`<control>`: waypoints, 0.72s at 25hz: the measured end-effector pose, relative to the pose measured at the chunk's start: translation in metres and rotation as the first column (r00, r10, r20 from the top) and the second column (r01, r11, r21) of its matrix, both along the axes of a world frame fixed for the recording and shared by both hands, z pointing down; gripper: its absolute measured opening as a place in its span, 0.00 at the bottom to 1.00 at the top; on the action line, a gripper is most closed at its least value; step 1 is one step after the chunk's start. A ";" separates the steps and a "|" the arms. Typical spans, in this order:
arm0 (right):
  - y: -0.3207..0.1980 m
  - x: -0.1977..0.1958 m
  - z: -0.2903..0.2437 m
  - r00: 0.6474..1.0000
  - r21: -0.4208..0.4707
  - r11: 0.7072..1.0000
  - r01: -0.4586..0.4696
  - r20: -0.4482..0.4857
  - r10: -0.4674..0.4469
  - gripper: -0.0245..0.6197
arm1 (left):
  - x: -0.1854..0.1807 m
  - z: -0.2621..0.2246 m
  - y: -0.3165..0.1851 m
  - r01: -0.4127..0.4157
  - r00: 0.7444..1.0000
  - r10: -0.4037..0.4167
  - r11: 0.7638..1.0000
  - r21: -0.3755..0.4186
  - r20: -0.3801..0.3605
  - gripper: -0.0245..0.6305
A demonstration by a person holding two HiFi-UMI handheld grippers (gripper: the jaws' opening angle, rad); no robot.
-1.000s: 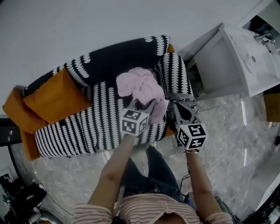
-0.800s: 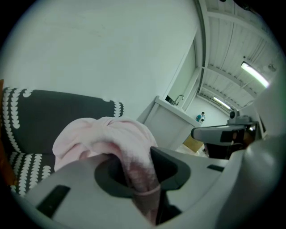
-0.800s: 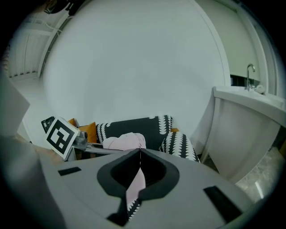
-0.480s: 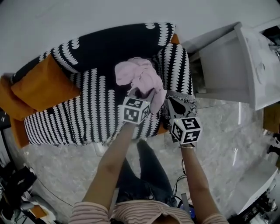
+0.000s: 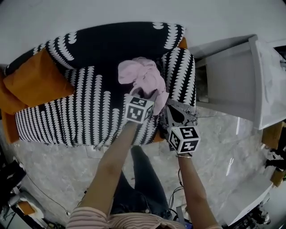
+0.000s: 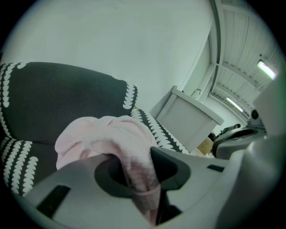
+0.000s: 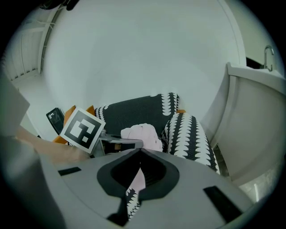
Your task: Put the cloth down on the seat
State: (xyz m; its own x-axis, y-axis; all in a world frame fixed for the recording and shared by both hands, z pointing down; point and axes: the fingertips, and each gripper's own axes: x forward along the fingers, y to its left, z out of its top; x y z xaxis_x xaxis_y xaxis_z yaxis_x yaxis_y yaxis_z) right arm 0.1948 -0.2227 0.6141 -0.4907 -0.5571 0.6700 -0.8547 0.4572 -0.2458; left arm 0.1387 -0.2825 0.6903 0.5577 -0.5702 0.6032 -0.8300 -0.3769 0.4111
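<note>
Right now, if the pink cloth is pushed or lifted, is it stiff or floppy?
Probably floppy: the cloth bunches and droops beyond the left gripper. Likely light: one pinch seems to carry it. It should slump, not roll.

A fat orange cushion (image 5: 38, 76) sits over on the left; a big white cabinet (image 5: 232, 85) stands on the right, close to the plain white wall (image 5: 111, 11); the floor (image 5: 58, 161) is shiny grey stone with pale streaks; thin dark wires (image 5: 179, 176) lie on it; something brown (image 5: 271, 134) peeks in at the far right.
</note>
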 end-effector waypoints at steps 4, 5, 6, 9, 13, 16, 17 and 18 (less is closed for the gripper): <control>-0.008 0.000 0.009 1.000 -0.005 1.000 0.012 -0.006 -0.012 0.05 | 0.001 0.021 -0.008 0.018 1.000 -0.018 1.000 -0.026 0.010 0.22; -0.008 0.000 0.011 1.000 -0.009 1.000 0.014 -0.009 -0.014 0.05 | 0.001 0.027 -0.009 0.020 1.000 -0.019 0.999 -0.035 0.012 0.21; -0.009 0.000 0.013 1.000 -0.012 1.000 0.015 -0.011 -0.015 0.05 | 0.002 0.032 -0.009 0.021 1.000 -0.021 0.999 -0.044 0.016 0.21; -0.010 0.001 0.019 1.000 -0.019 1.000 0.017 -0.016 -0.017 0.05 | 0.003 0.045 -0.013 0.027 1.000 -0.026 0.998 -0.065 0.016 0.22; -0.008 0.000 0.027 1.000 -0.031 0.999 0.022 -0.017 -0.023 0.05 | 0.007 0.055 -0.018 0.025 1.000 -0.024 0.997 -0.072 0.016 0.22; -0.007 0.000 0.034 0.999 -0.045 0.999 0.024 -0.023 -0.025 0.05 | 0.011 0.063 -0.022 0.019 1.000 -0.018 0.997 -0.078 0.020 0.22; -0.007 0.000 0.036 0.999 -0.048 0.999 0.023 -0.026 -0.024 0.05 | 0.012 0.065 -0.023 0.017 1.000 -0.015 0.997 -0.081 0.021 0.22; -0.007 0.000 0.038 0.999 -0.050 0.998 0.022 -0.028 -0.023 0.05 | 0.014 0.067 -0.024 0.013 1.000 -0.011 0.996 -0.083 0.023 0.22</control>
State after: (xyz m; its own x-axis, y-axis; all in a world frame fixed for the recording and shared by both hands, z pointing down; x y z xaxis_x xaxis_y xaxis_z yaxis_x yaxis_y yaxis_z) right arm 0.1949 -0.2302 0.6524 -0.4829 -0.5116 0.7107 -0.8514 0.4642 -0.2444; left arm 0.1523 -0.3061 0.7576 0.5365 -0.5242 0.6613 -0.8439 -0.3318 0.4217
